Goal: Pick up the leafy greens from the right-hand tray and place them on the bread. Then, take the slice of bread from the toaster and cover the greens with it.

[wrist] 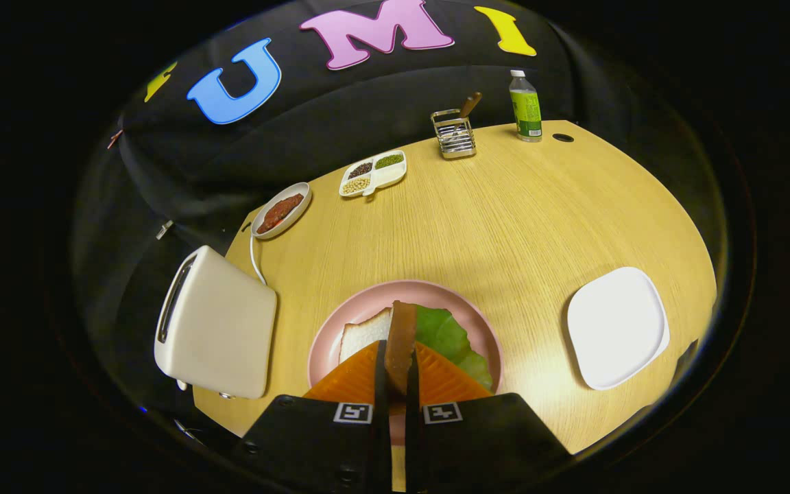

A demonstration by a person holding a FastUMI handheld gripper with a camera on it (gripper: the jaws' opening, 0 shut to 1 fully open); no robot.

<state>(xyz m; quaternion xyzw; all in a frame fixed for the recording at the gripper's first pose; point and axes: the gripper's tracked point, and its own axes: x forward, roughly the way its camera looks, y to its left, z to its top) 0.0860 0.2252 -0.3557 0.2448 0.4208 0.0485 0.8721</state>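
Now gripper clamps toast slice over greens.

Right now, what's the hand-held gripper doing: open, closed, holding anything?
Hand-held gripper: closed on the brown toasted bread slice, held edge-on above the round pink plate.

Bottle, metal rack, divided dish and meat plate line the table's far edge.

table: pale wood, matt grain
toaster: smooth cream plastic, beside the fingers
rack: shiny metal wire (far beyond the fingers)
plate: smooth pink, slight sheen
bottle: clear plastic
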